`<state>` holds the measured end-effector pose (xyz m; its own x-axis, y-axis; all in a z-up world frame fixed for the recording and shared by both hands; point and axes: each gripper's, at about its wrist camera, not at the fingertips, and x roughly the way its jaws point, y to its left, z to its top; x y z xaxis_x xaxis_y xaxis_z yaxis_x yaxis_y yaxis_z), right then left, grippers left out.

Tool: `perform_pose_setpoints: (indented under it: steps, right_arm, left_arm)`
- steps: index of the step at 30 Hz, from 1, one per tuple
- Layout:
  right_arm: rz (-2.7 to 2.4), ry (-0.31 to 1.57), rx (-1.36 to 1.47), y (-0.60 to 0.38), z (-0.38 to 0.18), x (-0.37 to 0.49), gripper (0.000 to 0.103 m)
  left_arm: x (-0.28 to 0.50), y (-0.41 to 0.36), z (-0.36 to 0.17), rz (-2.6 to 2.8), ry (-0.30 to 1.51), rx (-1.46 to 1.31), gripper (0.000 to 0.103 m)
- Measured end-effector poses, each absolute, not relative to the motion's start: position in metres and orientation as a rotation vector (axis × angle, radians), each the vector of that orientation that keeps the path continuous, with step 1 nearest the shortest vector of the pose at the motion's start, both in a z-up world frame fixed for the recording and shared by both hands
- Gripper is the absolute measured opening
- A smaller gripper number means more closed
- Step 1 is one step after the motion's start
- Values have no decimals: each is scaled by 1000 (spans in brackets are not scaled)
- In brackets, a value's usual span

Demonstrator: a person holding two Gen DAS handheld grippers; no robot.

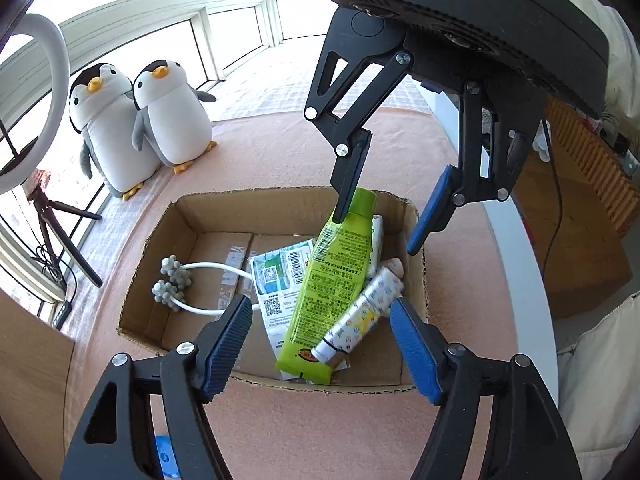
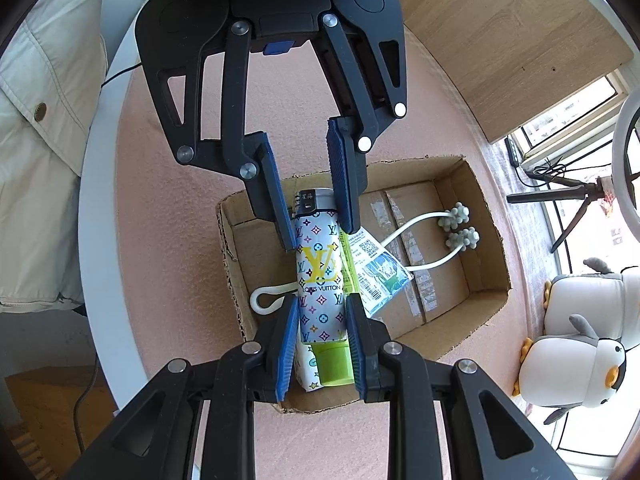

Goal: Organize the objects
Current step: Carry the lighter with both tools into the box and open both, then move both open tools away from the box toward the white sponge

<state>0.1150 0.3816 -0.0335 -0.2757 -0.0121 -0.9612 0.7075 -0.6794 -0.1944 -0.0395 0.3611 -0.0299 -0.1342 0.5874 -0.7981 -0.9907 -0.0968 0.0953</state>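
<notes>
An open cardboard box (image 1: 160, 240) stands on the pink table cover. In it lie a green tube (image 1: 332, 280), a white patterned lighter (image 1: 360, 312) on top of the tube, a printed packet (image 1: 280, 276) and a white massager with grey knobs (image 1: 172, 280). My left gripper (image 1: 320, 312) hangs open above the box with nothing between its fingers. My right gripper (image 1: 376, 232) is over the far right of the box, open, its pads clear of the lighter. In the right wrist view the lighter (image 2: 320, 272) shows between the right gripper (image 2: 322, 304) fingers, lying on the tube's cap (image 2: 332, 364).
Two plush penguins (image 1: 152, 120) stand at the table's far left edge by the window. A ring light on a tripod (image 1: 52, 216) is beyond them. A small blue item (image 1: 164, 456) lies near the front edge. A person's beige jacket (image 2: 40, 120) is beside the table's white rim.
</notes>
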Motion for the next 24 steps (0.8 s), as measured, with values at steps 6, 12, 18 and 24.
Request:
perform_pose_setpoints:
  steps: [6,12,18,24]
  right_arm:
    - [-2036,849,1528,388,-37,116,42]
    - [-2077,851,1526,385,-26,107,42]
    - [-2101,883,1519,376,-24,96,45]
    - [-2109,912,1489,361,-19,81,49]
  left_arm:
    - [-48,345,-33,1641,777,-730,78]
    - [-53,327,-32,1715,760,-751,83]
    - [-56,300,-31,1793,753,-774,85]
    - [-59,262,-30,1890,724,-815,89]
